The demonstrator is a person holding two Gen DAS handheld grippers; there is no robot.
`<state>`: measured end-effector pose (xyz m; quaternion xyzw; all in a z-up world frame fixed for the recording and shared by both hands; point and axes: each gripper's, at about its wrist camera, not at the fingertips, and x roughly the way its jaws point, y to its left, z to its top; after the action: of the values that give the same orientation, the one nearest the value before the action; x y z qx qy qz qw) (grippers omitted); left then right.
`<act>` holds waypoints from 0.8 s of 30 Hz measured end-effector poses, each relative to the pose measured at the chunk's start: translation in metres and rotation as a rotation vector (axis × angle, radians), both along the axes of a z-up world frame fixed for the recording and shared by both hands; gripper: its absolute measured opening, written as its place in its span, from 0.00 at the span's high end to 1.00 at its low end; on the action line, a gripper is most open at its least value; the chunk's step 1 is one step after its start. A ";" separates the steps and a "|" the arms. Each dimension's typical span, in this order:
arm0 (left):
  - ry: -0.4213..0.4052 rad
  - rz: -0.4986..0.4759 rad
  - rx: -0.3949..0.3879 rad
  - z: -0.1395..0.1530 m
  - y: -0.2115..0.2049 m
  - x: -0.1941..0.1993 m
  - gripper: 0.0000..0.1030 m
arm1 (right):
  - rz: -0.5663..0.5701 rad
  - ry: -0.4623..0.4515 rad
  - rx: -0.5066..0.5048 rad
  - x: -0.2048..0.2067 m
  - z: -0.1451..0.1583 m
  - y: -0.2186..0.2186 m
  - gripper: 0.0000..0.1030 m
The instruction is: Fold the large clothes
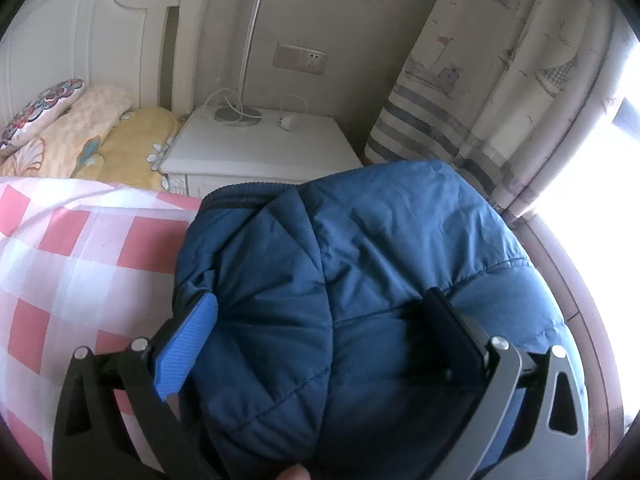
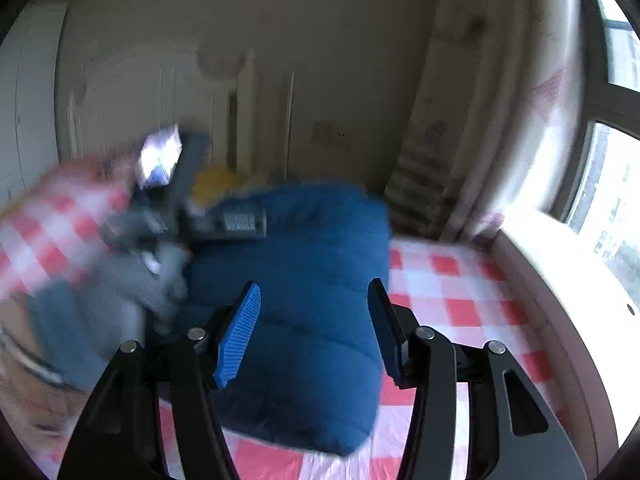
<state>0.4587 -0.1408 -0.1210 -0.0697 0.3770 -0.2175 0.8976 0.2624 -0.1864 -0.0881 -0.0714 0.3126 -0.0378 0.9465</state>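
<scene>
Left wrist view: padded blue quilted jacket (image 1: pixel 360 280), folded into a thick bundle, lies on bed w/ pink-and-white checked sheet (image 1: pixel 72 248). Left claw (image 1: pixel 324 316) straddles the bundle, blue ribbed pad (image 1: pixel 188 344) at the bundle's left edge, dark finger (image 1: pixel 452 332) sunk into a crease on the right side; jaws wide, and whether the pads actually press the fabric cannot be told. Behind the bed: white bedside cabinet (image 1: pixel 260 148) carrying a slim curved lamp (image 1: pixel 252 52) w/ cable, wall socket (image 1: pixel 300 58) above it, boat-print curtain (image 1: pixel 500 80) at right, patterned pillows (image 1: pixel 80 128) against white headboard (image 1: pixel 80 32) at left.

Right wrist view: heavily blurred. Same jacket (image 2: pixel 312 300) sits on checked sheet (image 2: pixel 448 280), window sill (image 2: pixel 560 280) at right. Right claw (image 2: pixel 314 304) is partly closed; a fold of the jacket stands between its blue pad (image 2: pixel 240 332) and dark finger (image 2: pixel 384 332), prob. gripped, though blur prevents confirming contact. Other claw's body (image 2: pixel 160 232) appears at the jacket's far left corner, detail unreadable.
</scene>
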 end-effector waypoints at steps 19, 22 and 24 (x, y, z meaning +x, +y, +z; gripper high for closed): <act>0.031 0.098 -0.065 -0.006 0.025 0.000 0.02 | 0.172 0.256 0.204 0.158 -0.022 -0.068 0.53; 0.028 0.106 -0.061 -0.006 0.025 -0.001 0.02 | 0.211 0.327 0.107 0.165 -0.001 -0.062 0.53; 0.019 0.112 -0.054 -0.006 0.024 -0.003 0.02 | 0.211 0.300 0.053 0.177 0.017 -0.061 0.53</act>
<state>0.4560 -0.1168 -0.1265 -0.1170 0.3748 -0.1763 0.9026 0.4392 -0.2469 -0.0712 -0.0835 0.4419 0.0812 0.8895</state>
